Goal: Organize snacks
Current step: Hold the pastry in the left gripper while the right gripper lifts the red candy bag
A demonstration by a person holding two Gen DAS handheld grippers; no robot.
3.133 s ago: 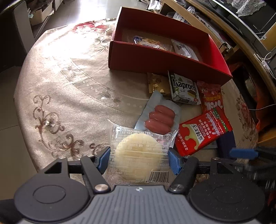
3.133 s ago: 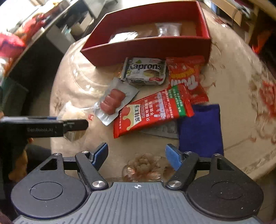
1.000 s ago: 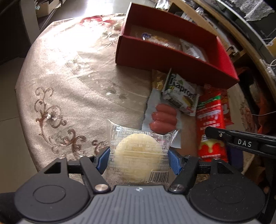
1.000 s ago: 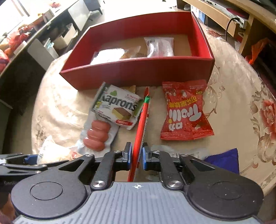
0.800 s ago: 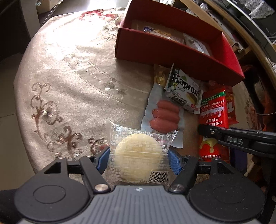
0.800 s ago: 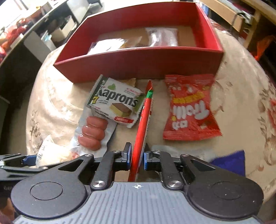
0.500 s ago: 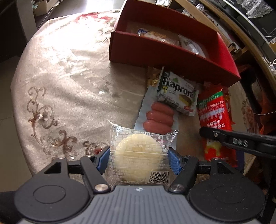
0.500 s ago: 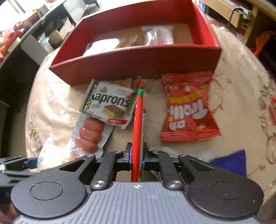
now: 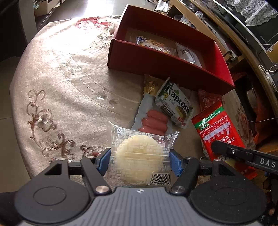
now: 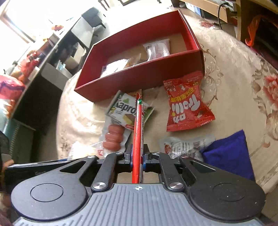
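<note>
In the left wrist view, the left gripper (image 9: pixel 139 162) is closed on a clear packet with a round pale cake (image 9: pixel 139 156), which sits between the blue pads above the table (image 9: pixel 69 87). The sausage pack (image 9: pixel 153 120) lies just beyond it, and the red box (image 9: pixel 165 64) is farther away.

In the right wrist view, the right gripper (image 10: pixel 137 157) is clamped on the long red packet (image 10: pixel 138 132), seen edge-on between the pads. The packet points toward the red box, over the Kaprons pack (image 10: pixel 121 109).

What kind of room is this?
Probably a home living or dining room: a round table under an embroidered floral cloth, a long wooden shelf with electronics, and cardboard boxes on a tiled floor.
</note>
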